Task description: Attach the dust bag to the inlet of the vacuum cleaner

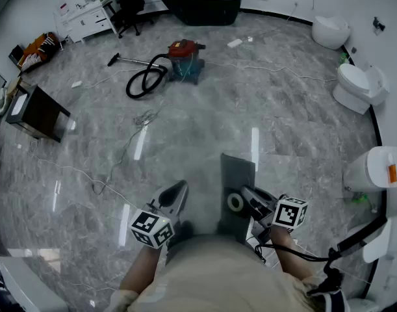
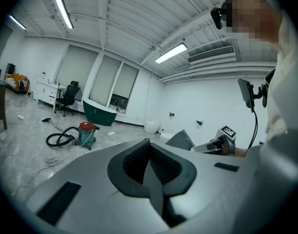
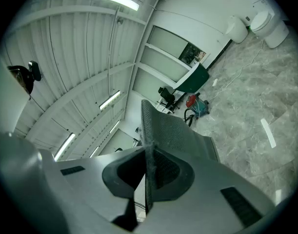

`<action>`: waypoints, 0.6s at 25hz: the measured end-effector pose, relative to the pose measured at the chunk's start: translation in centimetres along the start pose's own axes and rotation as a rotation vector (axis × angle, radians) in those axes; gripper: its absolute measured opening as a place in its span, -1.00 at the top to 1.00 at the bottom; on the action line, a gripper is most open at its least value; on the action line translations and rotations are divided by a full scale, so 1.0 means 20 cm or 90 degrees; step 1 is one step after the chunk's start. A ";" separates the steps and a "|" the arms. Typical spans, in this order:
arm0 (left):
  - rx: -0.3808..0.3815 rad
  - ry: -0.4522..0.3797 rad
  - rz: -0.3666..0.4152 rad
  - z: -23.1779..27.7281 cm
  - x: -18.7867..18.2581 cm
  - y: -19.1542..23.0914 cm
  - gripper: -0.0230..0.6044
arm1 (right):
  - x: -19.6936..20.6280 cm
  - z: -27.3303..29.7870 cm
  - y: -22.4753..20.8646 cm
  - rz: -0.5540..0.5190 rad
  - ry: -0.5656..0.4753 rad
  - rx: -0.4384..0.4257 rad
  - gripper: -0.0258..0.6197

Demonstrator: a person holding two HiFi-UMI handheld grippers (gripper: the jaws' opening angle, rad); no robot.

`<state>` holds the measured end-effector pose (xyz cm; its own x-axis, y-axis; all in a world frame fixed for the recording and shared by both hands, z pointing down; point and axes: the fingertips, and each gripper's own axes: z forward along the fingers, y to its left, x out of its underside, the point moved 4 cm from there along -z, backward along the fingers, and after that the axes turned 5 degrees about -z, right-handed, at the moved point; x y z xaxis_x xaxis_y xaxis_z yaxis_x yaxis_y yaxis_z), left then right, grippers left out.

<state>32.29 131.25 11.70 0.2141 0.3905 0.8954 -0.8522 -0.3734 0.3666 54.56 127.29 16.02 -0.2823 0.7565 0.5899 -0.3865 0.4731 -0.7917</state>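
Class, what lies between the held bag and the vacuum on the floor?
Only bare floor separates the bag from the vacuum, as the head view shows.

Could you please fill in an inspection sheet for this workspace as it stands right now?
Surface: glossy grey marble floor with light reflections.
Job's things: the red-topped vacuum cleaner stands far across the floor, its black hose coiled beside it. The grey dust bag is close to the person and not yet attached.
Clutter: a small white block lies beyond the vacuum cleaner.
Grippers: left gripper shut and empty; right gripper shut on the dust bag's edge.
Cables: a white cable trails across the floor; a thin wire lies tangled nearer.
Surroundings: toilets, a dark bathtub, an office chair and a dark side table.
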 end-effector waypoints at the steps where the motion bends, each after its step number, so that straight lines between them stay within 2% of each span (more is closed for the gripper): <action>1: -0.003 0.000 -0.001 0.01 0.00 0.00 0.94 | -0.01 0.00 -0.02 -0.001 0.001 -0.001 0.82; 9: -0.013 -0.009 -0.009 0.10 -0.03 0.08 0.94 | -0.12 0.06 -0.12 0.004 -0.003 0.012 0.82; 15: 0.006 -0.022 -0.021 0.22 -0.08 0.23 0.94 | -0.21 0.17 -0.19 0.027 -0.024 0.026 0.82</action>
<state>30.03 125.21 13.02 0.2578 0.3734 0.8911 -0.8403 -0.3686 0.3975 54.20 120.80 17.05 -0.3322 0.7578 0.5616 -0.4092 0.4206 -0.8097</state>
